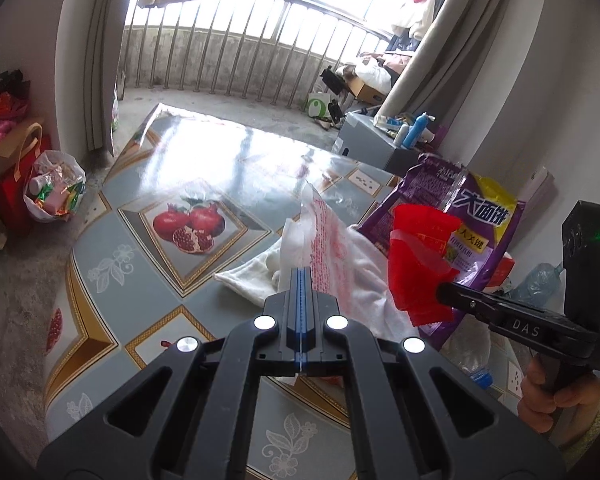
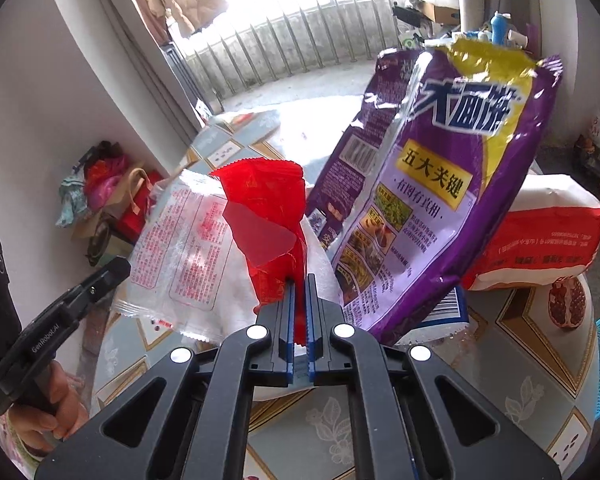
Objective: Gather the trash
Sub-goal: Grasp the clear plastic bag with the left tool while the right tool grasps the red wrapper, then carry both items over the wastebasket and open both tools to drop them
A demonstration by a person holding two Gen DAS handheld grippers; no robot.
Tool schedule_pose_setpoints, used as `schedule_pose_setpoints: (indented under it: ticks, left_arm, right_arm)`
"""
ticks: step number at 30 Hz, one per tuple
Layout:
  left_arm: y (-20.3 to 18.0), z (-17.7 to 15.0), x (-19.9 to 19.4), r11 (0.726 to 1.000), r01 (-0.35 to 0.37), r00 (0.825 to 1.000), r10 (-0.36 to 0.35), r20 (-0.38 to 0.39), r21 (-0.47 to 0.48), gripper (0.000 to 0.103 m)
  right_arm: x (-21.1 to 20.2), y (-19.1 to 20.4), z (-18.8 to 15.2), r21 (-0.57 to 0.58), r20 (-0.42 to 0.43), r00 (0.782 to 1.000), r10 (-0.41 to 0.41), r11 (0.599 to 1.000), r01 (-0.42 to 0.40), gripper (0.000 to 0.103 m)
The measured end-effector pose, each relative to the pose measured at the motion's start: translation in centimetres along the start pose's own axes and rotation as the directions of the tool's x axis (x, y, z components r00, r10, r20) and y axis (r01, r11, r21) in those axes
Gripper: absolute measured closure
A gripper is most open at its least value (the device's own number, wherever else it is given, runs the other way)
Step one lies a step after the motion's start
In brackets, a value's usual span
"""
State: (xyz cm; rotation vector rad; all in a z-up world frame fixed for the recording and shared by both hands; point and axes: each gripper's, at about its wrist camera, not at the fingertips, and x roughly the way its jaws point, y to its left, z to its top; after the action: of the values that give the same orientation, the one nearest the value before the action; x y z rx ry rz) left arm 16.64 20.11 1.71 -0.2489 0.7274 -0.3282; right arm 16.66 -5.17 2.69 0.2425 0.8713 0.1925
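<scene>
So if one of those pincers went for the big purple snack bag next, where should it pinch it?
Probably the top edge of the purple snack bag. It stands tilted, leaning against the red and white package, and its torn-open mouth sticks up free, thin enough for closed fingers. Coming from above looks easiest. Both the left gripper and right gripper already hold wrappers.

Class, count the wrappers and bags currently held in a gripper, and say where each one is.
2. The clear wrapper with red print is pinched in the left gripper; the red wrapper is pinched in the right gripper. The purple bag stands unheld behind them.
</scene>
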Motion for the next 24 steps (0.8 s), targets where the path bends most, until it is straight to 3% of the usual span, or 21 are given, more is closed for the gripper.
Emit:
schedule_pose_setpoints:
  ticks: [8,15,20,24]
  left_arm:
    - [-2.1,1.2,-3.4,0.999,0.000,0.998,-0.003,0.061,0.047,0.103]
    - [-5.7,1.7,-7.2,0.993,0.025,0.994,-0.037,0.102,0.115,0.103]
    - [-9.5,1.8,-9.6,0.980,0.085,0.989,-0.106,0.108,0.179,0.103]
    - [-13.7,1.9,-11.0,0.955,0.149,0.977,-0.181,0.109,0.257,0.103]
  right_arm:
    - [-3.4,-0.2,-0.5,-0.002,0.050,0.995,0.081,0.997,-0.081,0.098]
    - [-7.6,-1.4,-1.7,-0.011,0.113,0.978,0.176,0.984,-0.176,0.098]
    - [-11.2,-3.0,-3.3,0.003,0.178,0.960,0.214,0.976,-0.218,0.098]
    - [-14.7,-5.6,-4.7,0.035,0.252,0.944,0.214,0.973,-0.230,0.098]
